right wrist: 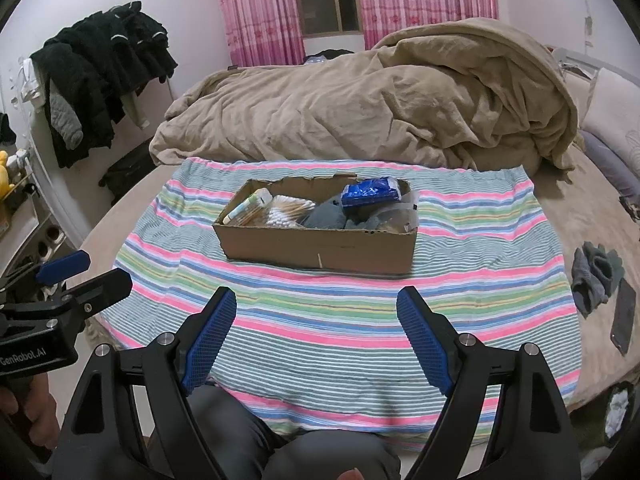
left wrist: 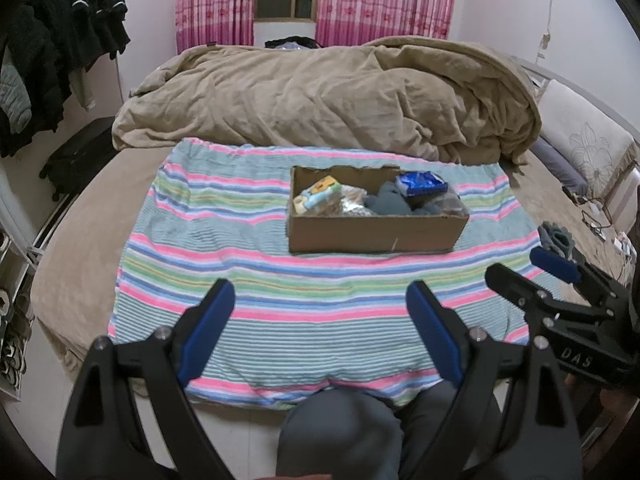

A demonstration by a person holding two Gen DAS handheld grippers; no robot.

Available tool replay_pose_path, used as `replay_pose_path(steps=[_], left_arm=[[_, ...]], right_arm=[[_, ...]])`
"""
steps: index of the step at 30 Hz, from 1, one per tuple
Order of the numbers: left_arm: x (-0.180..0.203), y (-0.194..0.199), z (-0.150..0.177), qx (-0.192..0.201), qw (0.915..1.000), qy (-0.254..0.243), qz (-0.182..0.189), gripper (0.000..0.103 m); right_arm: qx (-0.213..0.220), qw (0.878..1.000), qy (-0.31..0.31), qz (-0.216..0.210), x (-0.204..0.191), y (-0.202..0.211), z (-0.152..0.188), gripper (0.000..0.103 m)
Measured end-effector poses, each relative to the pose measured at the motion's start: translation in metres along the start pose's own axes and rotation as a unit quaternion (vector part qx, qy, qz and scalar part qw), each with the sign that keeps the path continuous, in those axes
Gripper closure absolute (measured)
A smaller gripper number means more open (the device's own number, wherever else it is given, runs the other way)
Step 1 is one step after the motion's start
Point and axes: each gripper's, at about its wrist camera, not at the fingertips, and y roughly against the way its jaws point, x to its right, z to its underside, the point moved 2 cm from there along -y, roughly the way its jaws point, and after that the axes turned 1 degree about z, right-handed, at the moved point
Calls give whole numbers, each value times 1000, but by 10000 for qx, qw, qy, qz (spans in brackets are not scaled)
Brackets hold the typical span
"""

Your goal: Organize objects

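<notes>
A: Item one, container?
B: One cardboard box (right wrist: 316, 240), open-topped, is set on a striped cloth (right wrist: 340, 320) spread over the bed (right wrist: 592, 216). Its far wall is torn along the top edge.

A: Contents?
B: A blue packet (right wrist: 370, 192) is lodged at the right end, resting on grey fabric (right wrist: 332, 216). Cotton swabs (right wrist: 286, 210) and a pale tube (right wrist: 248, 206) are packed at the left end.

A: Loose items?
B: A grey rag (right wrist: 594, 276) and a dark phone (right wrist: 623, 316) are laid on the bed, right of the cloth, well apart from the box.

A: Tools?
B: The left tool (left wrist: 320, 320) is held wide, nothing between its pads, above the cloth's near part. The right tool (right wrist: 316, 320) is likewise spread wide and unloaded. Both are kept short of the box.

A: Background?
B: A tan blanket (right wrist: 380, 112) is heaped behind the cloth.
</notes>
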Motion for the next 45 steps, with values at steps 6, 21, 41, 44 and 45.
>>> replay_pose_path(steps=[6,21,41,44,45], left_arm=[[-1,0,0,19,10000,20,-16,14],[-4,2,2,-2,10000,38,5,14],[-4,-8,4,-89,9999,-55,34,14],[-3,-11,4,-58,9999,-76,71,14],[-3,-12,3,-50,9999,-78,76,14]], right_arm=[[-9,10000,-10,-19,1,0,0,18],[-11,10000,-13,-19,1,0,0,18],[-75,10000,-31,-26,2,-6,5,18],[-91,9999,-43,-33,2,-9,5,18],[-104,9999,-49,-35,3,-10,5,18]])
